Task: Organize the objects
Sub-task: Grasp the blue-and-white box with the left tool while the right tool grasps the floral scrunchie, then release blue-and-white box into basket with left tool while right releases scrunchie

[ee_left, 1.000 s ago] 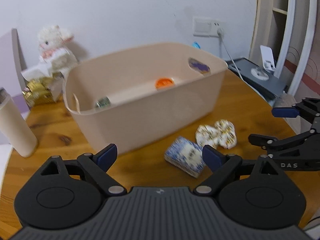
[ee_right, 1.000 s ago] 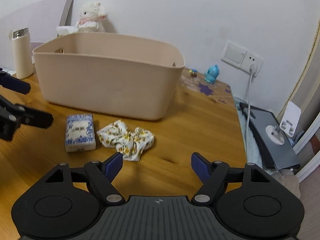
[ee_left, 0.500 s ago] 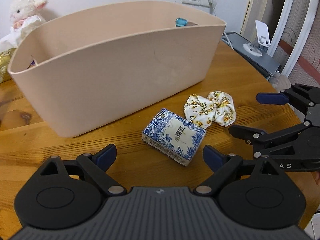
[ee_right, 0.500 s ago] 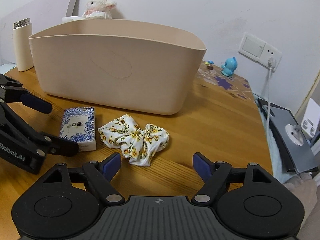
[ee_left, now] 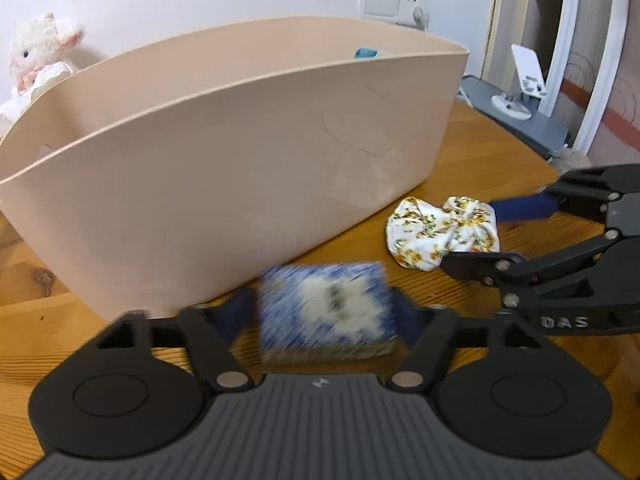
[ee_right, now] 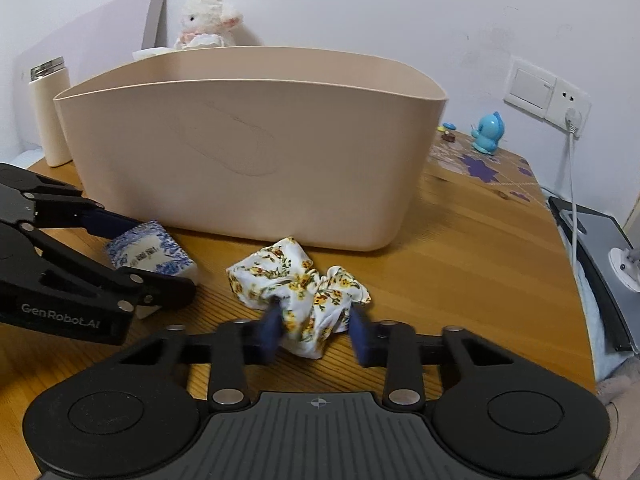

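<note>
A blue-and-white tissue pack [ee_left: 326, 312] lies on the wooden table in front of a large beige tub [ee_left: 224, 152]. My left gripper [ee_left: 324, 314] has closed its fingers against the pack's two sides; the pack looks blurred. It also shows in the right wrist view [ee_right: 150, 256], between the left gripper's fingers. A floral scrunchie [ee_right: 298, 292] lies to its right. My right gripper [ee_right: 316, 330] has closed on the scrunchie's near edge. The scrunchie also shows in the left wrist view [ee_left: 442, 232].
The tub [ee_right: 248, 160] stands right behind both objects. A white flask [ee_right: 48, 116] and a plush lamb [ee_right: 204, 22] are at the back left. A blue toy [ee_right: 486, 132], a wall socket with cable [ee_right: 570, 120] and a grey device [ee_right: 592, 256] are on the right.
Both grippers have moved forward and down over their objects. The left fingers have closed onto the tissue pack, the right fingers onto the scrunchie.
</note>
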